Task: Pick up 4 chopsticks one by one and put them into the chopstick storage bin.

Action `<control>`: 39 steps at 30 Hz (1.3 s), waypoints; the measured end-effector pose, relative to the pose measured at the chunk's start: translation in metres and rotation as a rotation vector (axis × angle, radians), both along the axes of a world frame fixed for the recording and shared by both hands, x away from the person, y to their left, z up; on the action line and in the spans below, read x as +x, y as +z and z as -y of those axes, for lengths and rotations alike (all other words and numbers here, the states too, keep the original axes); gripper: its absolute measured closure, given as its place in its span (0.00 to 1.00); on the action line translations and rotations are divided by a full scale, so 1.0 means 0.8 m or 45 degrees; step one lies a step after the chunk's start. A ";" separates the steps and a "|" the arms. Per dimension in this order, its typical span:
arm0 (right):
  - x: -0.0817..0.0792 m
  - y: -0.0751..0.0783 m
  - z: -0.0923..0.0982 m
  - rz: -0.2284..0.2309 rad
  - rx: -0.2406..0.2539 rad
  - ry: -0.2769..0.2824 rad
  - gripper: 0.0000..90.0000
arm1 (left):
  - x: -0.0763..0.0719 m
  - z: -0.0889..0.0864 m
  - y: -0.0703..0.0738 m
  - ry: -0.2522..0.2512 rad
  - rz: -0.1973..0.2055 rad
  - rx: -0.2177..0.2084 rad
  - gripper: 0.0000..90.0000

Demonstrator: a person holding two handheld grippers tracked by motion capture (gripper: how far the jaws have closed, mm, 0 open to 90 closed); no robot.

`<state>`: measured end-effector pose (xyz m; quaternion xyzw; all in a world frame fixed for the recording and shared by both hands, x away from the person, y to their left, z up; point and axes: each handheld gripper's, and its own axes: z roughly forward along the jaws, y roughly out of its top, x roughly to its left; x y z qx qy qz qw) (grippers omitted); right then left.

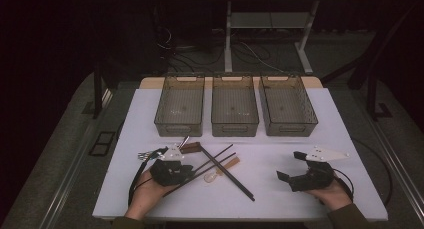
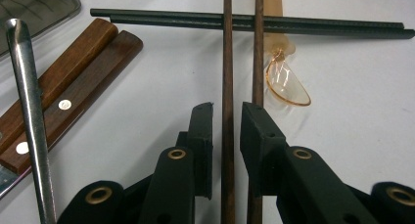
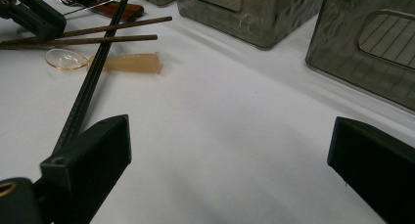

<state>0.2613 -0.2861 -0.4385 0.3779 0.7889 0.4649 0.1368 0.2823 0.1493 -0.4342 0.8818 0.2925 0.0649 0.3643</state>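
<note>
Left gripper (image 2: 226,123) fingers (image 2: 202,136) astride one brown chopstick (image 2: 227,62), pads barely apart.

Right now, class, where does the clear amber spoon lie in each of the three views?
High view: amber spoon low centre, right of the left tongs.
Left gripper view: upper right, beyond the jaws.
Right gripper view: upper left.
Shared landmark: the black chopsticks crossing its handle.

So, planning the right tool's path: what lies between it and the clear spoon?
The black chopsticks cross that stretch, seen in the high view.
</note>
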 end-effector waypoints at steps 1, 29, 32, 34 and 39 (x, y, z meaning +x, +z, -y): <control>0.000 0.000 0.000 0.001 -0.002 0.001 0.02 | 0.000 0.001 0.000 0.002 -0.003 0.003 0.83; 0.000 0.000 -0.001 0.001 -0.004 0.003 0.02 | 0.002 0.006 -0.009 -0.012 -0.006 0.065 0.88; 0.000 -0.001 -0.001 -0.003 -0.003 0.001 0.02 | 0.002 0.006 -0.009 -0.011 -0.003 0.067 0.89; 0.000 -0.001 -0.001 -0.003 -0.004 0.002 0.02 | 0.003 0.006 -0.009 -0.011 -0.002 0.068 0.89; 0.000 -0.001 -0.001 -0.004 -0.004 0.003 0.02 | 0.003 0.006 -0.009 -0.006 0.000 0.070 0.91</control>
